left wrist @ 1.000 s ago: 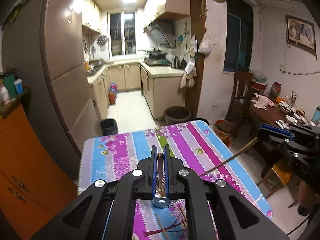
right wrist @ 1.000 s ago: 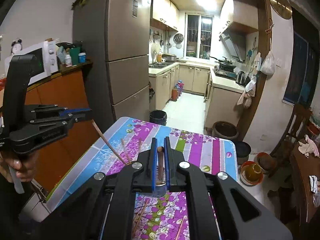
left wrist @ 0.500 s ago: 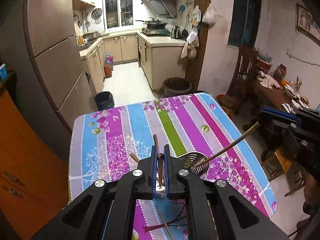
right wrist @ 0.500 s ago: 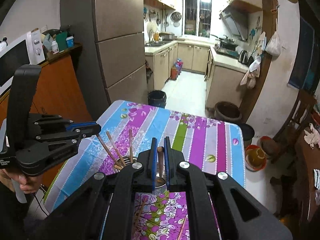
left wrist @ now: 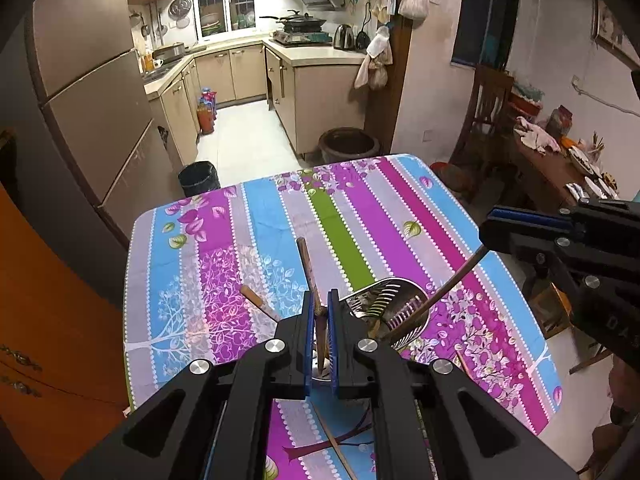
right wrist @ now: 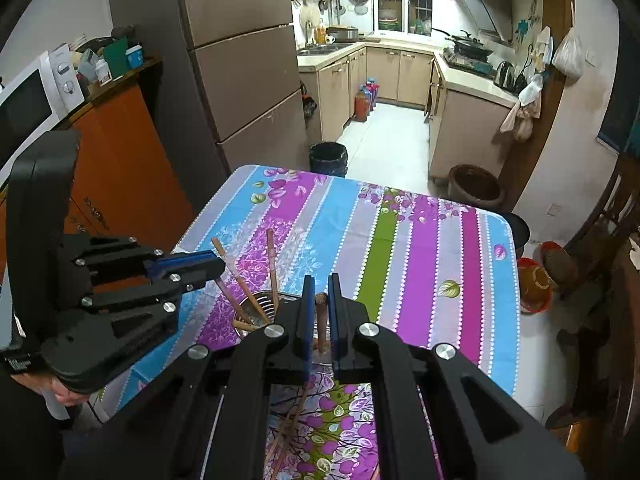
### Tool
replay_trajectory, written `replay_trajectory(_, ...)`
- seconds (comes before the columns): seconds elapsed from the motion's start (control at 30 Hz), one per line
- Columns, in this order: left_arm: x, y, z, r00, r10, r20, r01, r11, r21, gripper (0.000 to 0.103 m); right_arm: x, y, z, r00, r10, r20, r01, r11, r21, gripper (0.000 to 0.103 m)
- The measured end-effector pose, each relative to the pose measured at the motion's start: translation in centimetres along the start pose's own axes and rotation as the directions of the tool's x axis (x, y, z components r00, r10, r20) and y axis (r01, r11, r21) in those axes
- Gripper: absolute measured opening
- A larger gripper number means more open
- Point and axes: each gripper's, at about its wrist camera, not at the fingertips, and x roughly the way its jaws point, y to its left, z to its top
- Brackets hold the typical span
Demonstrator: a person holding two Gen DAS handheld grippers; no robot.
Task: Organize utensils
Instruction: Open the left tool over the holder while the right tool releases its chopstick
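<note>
A slotted steel utensil holder (left wrist: pixel 394 306) (right wrist: pixel 256 306) stands on the striped tablecloth (left wrist: pixel 340 224). My left gripper (left wrist: pixel 319 304) (right wrist: pixel 219 266) is shut on a brown chopstick (right wrist: pixel 236 280) that slants down into the holder. My right gripper (right wrist: pixel 320 284) (left wrist: pixel 486 236) is shut on another chopstick (left wrist: pixel 436 300) whose lower end also reaches into the holder. Two more chopsticks (right wrist: pixel 273 264) lean inside it. The holder's base is hidden behind the gripper bodies.
Loose chopsticks (right wrist: pixel 290 428) (left wrist: pixel 336 446) lie on the cloth close to me. An orange cabinet (right wrist: pixel 120 168) flanks the table's left side, a fridge (right wrist: pixel 240 60) stands beyond it, and a wooden chair (left wrist: pixel 486 112) and cluttered side table stand at the right.
Both grippers have sunk toward the table and tipped downward with their chopsticks. The holder has come into view beneath them, and both chopstick ends now reach into it.
</note>
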Motion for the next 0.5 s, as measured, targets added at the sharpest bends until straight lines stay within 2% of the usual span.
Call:
replay_trajectory(0.1, 0.2, 0.3, 0.2, 1.0, 0.021, 0.014, -0.021, 1.0, -0.018, 0.008, 0.4, -0.1, 0.4, 1.0, -0.004, 0.0, 0.004, 1.0, 0.014, 0.005)
replay_trajectory(0.27, -0.2, 1.8, 0.9, 0.998, 0.05, 0.046, -0.046, 0.995, -0.09, 0.017, 0.5, -0.6, 1.2, 0.999, -0.033, 0.013, 0.032, 0.998, 0.047, 0.007)
replay_trajectory(0.33, -0.3, 1.9, 0.9, 0.997, 0.05, 0.053, -0.045, 0.995, -0.092, 0.017, 0.6, -0.9, 1.5, 0.999, -0.038, 0.017, 0.037, 0.998, 0.057, 0.013)
replay_trajectory(0.5, -0.3, 1.7, 0.7, 0.997, 0.054, 0.055, -0.05, 0.996, -0.08, 0.017, 0.9, -1.9, 1.5, 0.999, -0.051, 0.015, 0.05, 0.996, 0.079, 0.013)
